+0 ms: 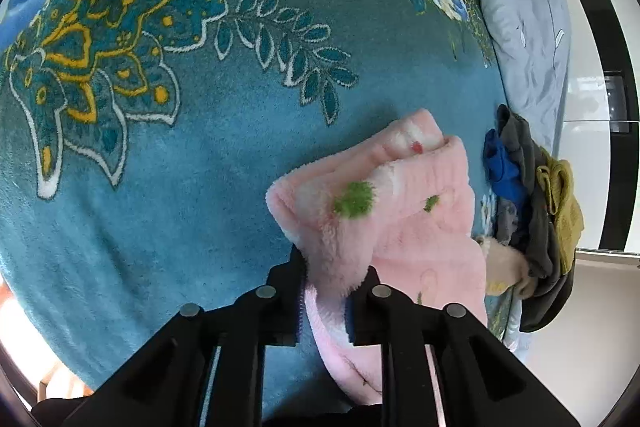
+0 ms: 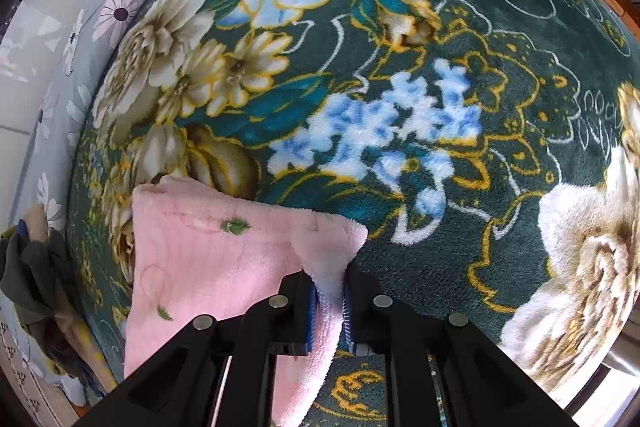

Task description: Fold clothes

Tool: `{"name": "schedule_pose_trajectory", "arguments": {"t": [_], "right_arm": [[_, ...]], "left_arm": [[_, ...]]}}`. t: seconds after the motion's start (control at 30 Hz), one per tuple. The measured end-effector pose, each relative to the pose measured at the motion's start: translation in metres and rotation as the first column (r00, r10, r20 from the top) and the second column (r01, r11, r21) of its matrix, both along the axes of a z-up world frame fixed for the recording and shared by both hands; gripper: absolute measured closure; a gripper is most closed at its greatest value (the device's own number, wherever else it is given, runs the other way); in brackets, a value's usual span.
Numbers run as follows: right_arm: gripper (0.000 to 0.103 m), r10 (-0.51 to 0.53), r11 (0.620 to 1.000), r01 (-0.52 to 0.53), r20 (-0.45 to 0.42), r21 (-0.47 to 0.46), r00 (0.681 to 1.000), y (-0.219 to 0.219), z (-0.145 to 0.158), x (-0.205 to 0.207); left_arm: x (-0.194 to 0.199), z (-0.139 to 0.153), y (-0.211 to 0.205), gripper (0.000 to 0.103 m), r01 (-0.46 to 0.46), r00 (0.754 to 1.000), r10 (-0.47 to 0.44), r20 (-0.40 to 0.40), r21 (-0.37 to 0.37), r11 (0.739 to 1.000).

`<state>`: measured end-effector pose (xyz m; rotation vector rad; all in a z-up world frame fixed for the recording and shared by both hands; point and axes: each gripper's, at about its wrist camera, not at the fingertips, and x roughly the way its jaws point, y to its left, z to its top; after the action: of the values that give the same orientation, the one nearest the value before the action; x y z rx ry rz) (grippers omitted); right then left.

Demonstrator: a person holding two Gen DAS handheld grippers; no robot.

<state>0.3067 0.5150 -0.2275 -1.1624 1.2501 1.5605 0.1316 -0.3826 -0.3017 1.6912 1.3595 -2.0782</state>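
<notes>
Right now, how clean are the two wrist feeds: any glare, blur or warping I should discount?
Left wrist view: strong fisheye bowing of the blanket, blown-out white at the right edge, the pink garment sharp, the left claw dark but crisp. Right wrist view: same barrel warp, even daylight, the right claw and the garment's fleece in focus.

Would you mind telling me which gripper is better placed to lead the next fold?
Probably the right gripper: it pinches a flat corner of the pink garment, whereas the left gripper holds bunched fabric.

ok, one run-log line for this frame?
step: fold | left gripper: shut on pink fleece garment | right gripper: shut on same | surface: floral blanket
</notes>
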Motion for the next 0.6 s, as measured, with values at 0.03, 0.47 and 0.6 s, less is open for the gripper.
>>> {"name": "schedule_pose_trajectory", "arguments": {"t": [0.03, 0.47, 0.6], "right_arm": [[0.084, -0.006, 1.0, 0.006, 0.001, 0.0, 1.0, 0.001, 0.002, 0.0], [0.048, -0.073, 0.988, 0.092, -0.152, 0.123, 0.986, -0.008, 0.072, -0.036], [0.048, 0.215, 0.976, -0.196, -0.285, 0.094, 0.934, -0.058, 0.091, -0.117]], "left_arm": [[0.0, 0.001, 0.001, 0.084, 0.001, 1.0, -0.001, -0.001, 0.002, 1.0], [0.018, 0.036, 0.004, 0.066, 0.01, 0.998, -0.011, -0.063, -0.009, 1.0], [0.028, 0.059, -0.001, 0.059, -0.05, 0.996, 0.047, -0.07, -0.036, 0.998]]}}
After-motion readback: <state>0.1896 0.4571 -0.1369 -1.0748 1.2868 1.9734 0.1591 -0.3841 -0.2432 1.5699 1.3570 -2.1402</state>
